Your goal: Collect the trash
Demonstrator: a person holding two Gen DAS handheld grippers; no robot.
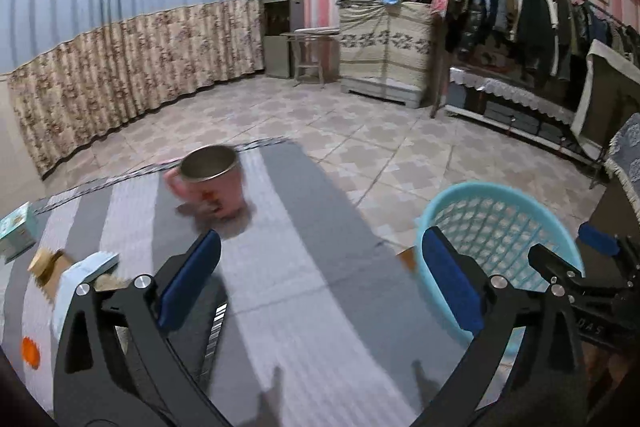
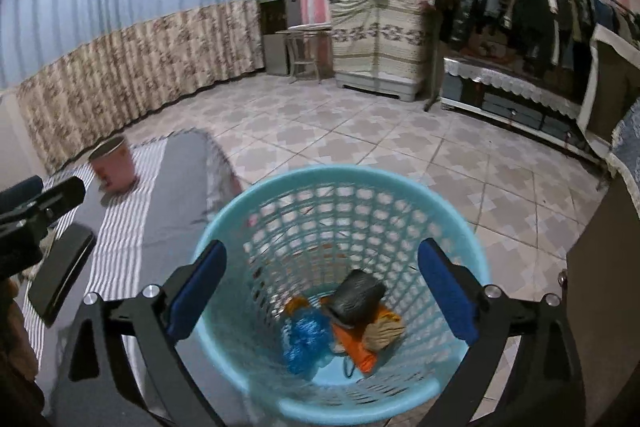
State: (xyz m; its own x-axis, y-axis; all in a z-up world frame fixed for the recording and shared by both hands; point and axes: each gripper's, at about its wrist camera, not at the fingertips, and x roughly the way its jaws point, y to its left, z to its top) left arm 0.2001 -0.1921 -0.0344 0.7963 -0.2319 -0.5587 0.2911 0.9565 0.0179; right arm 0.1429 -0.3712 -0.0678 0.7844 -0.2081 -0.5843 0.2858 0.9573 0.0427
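Both jaws spread wide, nothing between the pads: right gripper (image 2: 322, 291) poised directly over the bin, left gripper (image 1: 320, 283) over the striped table, each judged free to take or drop the next item. Table (image 1: 280, 287), grey-and-white striped cloth, largest working surface; serves as the pick-up zone, its edge running just beside the bin so a carry is short. Bin (image 2: 340, 399), light blue lattice plastic, standing on the tiled floor beside the table; the destination for the task, placed low and open-topped so items can be released from above. Bin contents, lying at the bottom: dark wad (image 2: 356, 297) uppermost, orange wrapper (image 2: 356, 345), tan crumple (image 2: 384, 333), blue crumple (image 2: 304, 341); collection judged partly done. Mug (image 1: 212, 187), pink, upright near the table's far end, well apart from both grippers; looks like crockery rather than trash, likely to be left. Box (image 1: 16, 235), pale teal, at the table's left margin. Remaining clutter near the left gripper: pale blue item (image 1: 86, 269), partly hidden behind the left finger; tan piece (image 1: 46, 263) beside it; orange scrap (image 1: 30, 351) nearer the edge. Identities blurred; these are judged the next candidates for the bin.
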